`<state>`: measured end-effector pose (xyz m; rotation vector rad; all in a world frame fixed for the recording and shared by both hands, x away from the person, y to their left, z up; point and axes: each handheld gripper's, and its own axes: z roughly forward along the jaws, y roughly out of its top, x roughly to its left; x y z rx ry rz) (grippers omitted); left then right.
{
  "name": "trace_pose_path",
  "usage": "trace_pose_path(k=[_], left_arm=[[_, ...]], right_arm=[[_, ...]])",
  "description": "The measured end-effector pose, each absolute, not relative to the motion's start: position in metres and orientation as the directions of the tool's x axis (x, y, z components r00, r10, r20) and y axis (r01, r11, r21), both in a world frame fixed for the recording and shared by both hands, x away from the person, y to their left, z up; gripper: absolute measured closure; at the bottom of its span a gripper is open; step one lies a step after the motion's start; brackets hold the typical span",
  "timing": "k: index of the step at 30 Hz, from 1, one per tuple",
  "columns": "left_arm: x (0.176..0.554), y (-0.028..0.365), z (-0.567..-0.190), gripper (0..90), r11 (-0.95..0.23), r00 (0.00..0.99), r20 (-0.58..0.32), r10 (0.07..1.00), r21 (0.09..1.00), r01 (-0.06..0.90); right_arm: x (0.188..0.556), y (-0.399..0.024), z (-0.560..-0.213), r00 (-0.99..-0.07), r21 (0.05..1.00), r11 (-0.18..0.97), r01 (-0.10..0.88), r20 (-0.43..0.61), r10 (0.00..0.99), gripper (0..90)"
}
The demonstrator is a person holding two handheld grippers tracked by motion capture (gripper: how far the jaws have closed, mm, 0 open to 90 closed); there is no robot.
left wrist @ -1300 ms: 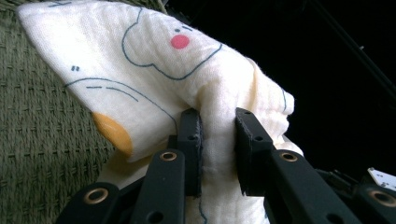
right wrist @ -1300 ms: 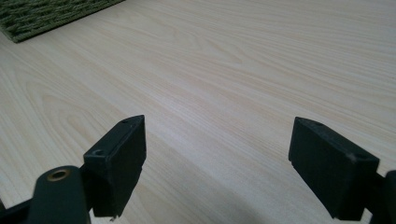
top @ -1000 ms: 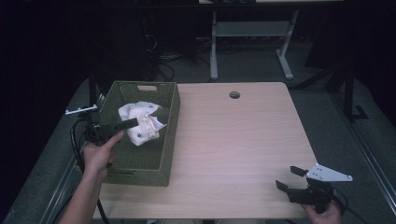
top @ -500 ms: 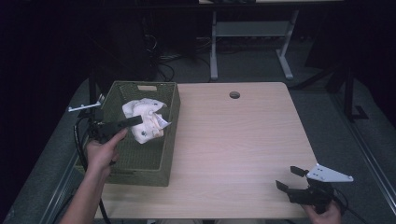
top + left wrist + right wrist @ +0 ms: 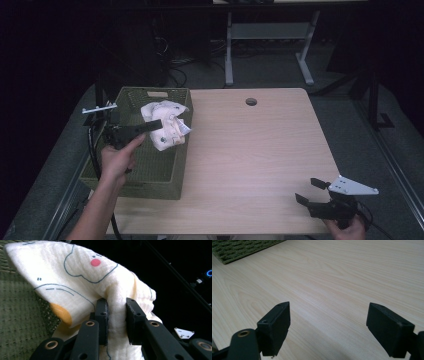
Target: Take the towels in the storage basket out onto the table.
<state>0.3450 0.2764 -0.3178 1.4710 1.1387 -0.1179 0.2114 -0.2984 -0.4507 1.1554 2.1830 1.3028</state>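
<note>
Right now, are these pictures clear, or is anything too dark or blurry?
High view: the table is evenly lit, the room around it nearly black. Left gripper view: the cloth is bright and sharp, the background dark. Right gripper view: the wood grain is crisp, but the near black jaws look soft.

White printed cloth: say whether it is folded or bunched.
Bunched: the white printed cloth hangs crumpled from the left gripper, above the green woven basket.
</note>
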Motion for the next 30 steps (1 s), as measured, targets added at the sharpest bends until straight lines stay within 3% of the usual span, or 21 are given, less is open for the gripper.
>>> trace_pose_path(k=[30], left_arm=[[0.355, 0.200, -0.310, 73.9, 0.062, 0.613, -0.615, 0.495, 0.729, 0.682]], right_arm=[[0.213, -0.300, -0.449, -0.608, 0.856, 0.235, 0.460, 0.111, 0.786, 18.7]])
